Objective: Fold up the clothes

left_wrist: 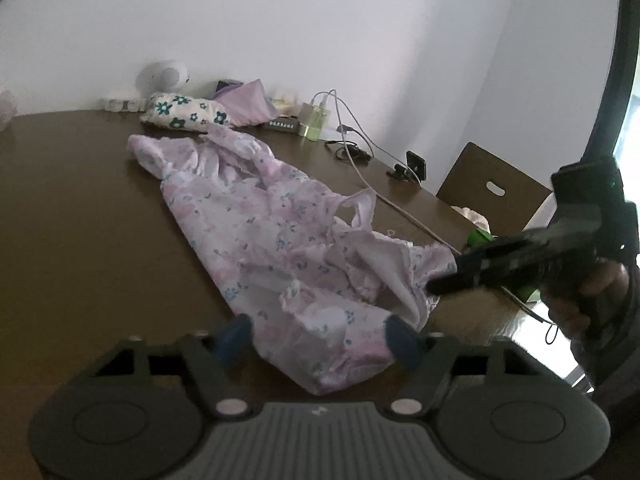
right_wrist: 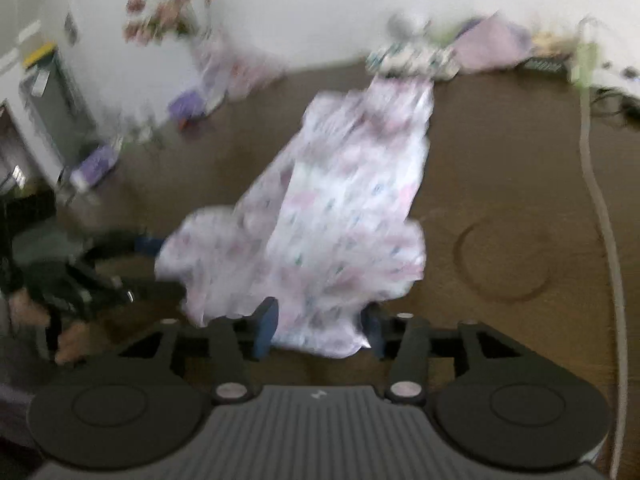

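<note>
We see a dark brown wooden table [left_wrist: 80, 208] that fills most of both views, its surface glossy where daylight falls on its near right edge. Behind it stands a plain white wall [left_wrist: 280, 32], meeting a second wall at a corner on the right. A brown wooden chair [left_wrist: 492, 188] with a slot in its backrest sits at the table's right side. At the far right edge, bright light comes through what looks like a window [left_wrist: 630, 128] beside a dark frame. In the blurred right wrist view, a ring mark [right_wrist: 506, 260] shows on the tabletop.
</note>
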Demonstrator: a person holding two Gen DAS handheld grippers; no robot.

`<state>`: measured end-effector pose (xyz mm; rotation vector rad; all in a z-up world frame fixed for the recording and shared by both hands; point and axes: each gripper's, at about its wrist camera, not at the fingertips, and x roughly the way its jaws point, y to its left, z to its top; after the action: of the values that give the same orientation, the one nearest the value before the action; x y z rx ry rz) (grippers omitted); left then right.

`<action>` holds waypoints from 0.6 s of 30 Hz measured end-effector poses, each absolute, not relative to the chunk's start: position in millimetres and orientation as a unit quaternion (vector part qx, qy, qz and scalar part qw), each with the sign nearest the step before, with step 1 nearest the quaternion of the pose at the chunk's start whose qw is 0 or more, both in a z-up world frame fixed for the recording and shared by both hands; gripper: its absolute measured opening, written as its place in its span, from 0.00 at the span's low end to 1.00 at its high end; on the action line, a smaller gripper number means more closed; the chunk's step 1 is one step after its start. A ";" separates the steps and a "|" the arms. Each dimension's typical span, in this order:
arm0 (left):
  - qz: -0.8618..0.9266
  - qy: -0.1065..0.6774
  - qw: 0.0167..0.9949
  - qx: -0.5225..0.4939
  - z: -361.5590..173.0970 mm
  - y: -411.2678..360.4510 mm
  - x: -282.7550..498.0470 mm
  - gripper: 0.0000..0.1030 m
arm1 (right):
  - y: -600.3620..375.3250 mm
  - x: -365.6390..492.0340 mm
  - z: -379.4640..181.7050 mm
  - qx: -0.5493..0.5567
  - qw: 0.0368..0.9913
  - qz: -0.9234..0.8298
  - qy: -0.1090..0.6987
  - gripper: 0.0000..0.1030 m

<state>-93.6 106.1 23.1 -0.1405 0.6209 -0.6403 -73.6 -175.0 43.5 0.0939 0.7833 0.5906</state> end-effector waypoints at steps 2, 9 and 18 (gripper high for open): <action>-0.307 0.292 0.903 -0.075 26.0 107.6 -92.6 0.60 | -178.1 -68.3 52.9 0.046 0.900 0.268 0.341 0.50; -0.270 0.307 0.908 -0.091 25.8 96.6 -68.7 0.13 | -139.0 -22.1 47.2 -0.007 0.895 0.297 0.334 0.57; -0.229 0.304 0.917 -0.121 21.9 90.3 -50.8 0.09 | -112.0 -13.6 42.2 0.005 0.886 0.312 0.342 0.07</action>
<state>-50.8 90.3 21.9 -0.2497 0.6258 -0.4715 -13.6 -112.0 42.2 0.0110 0.7114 0.6486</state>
